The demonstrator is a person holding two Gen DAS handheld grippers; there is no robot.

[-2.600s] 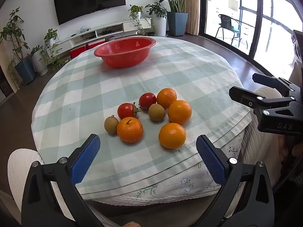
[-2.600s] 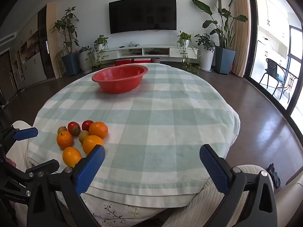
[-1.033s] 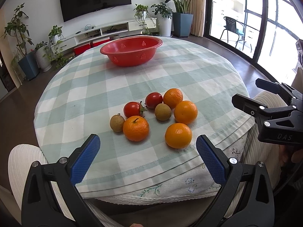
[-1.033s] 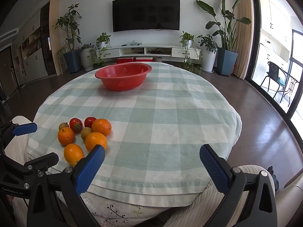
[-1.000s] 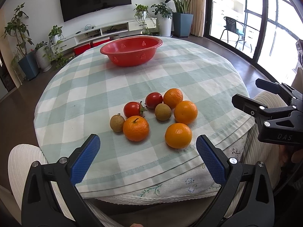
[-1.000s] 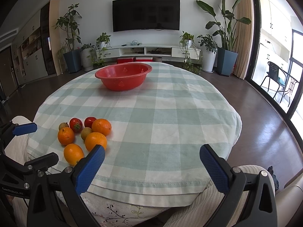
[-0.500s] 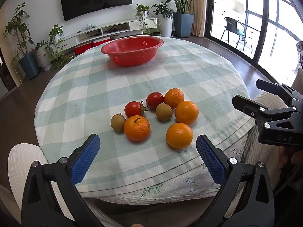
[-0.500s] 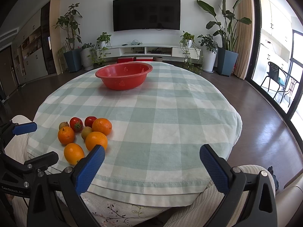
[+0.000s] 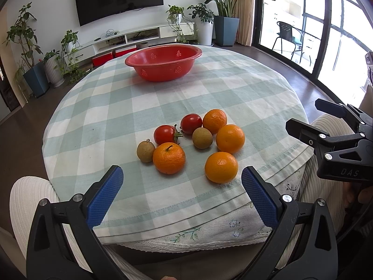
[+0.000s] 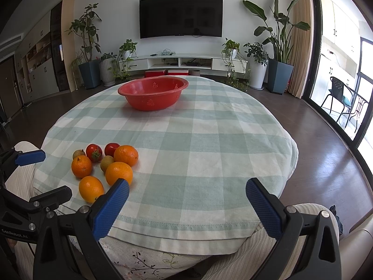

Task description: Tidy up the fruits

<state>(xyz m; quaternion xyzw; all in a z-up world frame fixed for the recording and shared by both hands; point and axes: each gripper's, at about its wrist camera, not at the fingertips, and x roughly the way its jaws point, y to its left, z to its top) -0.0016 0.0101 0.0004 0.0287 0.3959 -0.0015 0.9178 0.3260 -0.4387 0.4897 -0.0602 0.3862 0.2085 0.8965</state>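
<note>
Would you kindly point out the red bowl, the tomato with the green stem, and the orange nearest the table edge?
Red bowl [image 9: 163, 71], left wrist view, on its outer front wall.
Tomato with green stem [image 9: 164, 134], left wrist view, on its red skin.
Nearest orange [image 9: 221, 167], left wrist view, centre of its peel.

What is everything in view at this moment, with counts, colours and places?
Oranges: four, orange, clustered near the table's near edge.
Tomatoes: two, red, at the far side of the cluster.
Small round fruits: two, brownish green, among the oranges.
Bowl: one, red, perforated, empty, far side of the table.
Tablecloth: one, green and white check, covering the round table.
Television: one, black, on the wall.
Potted plants: several, along the wall.
Left gripper: blue pads, open, short of the fruit.
Right gripper: blue pads, open, over the near edge.
</note>
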